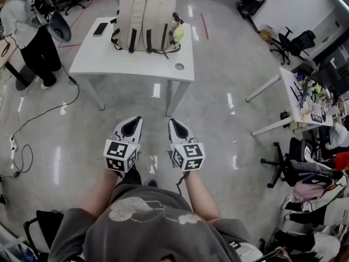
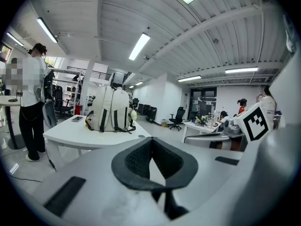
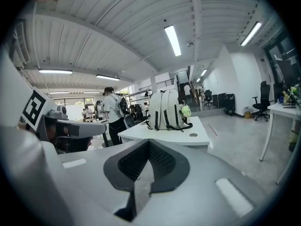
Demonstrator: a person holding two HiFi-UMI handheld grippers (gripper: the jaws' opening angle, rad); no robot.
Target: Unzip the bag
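Both tongs were shut, tips pressed together with nothing between them. We held the left tongs (image 1: 136,122) and right tongs (image 1: 173,124) side by side, low before our body, over bare floor (image 1: 218,124) and pointing at the table (image 1: 103,58).

The bag (image 1: 146,15) stood upright at the table's far edge, well apart from both tongs, with its strap side turned toward us. No view showed us its zip, so we could not tell whether it was closed or already run open. The scene fitted two stages: standing off ahead of the zip work, or drawn back with the bag done.

We judged that any work on the zip would go best with one pair steadying the fabric near the track. The other pair would pinch the pull and follow the curve rather than tug straight, since an upright, soft bag tips easily. A pale green charm (image 1: 178,33) hung at its right side and could snag.

The near table edge ran straight across our path, with a phone (image 1: 100,29) lying close to its left rear corner. The floor between us and the table lay open. To the left a cable (image 1: 32,125) trailed, and a person (image 1: 34,42) stood by the table's corner. To the right a desk (image 1: 289,94) and chairs (image 1: 289,165) hemmed that side, so the middle lane gave the most room.
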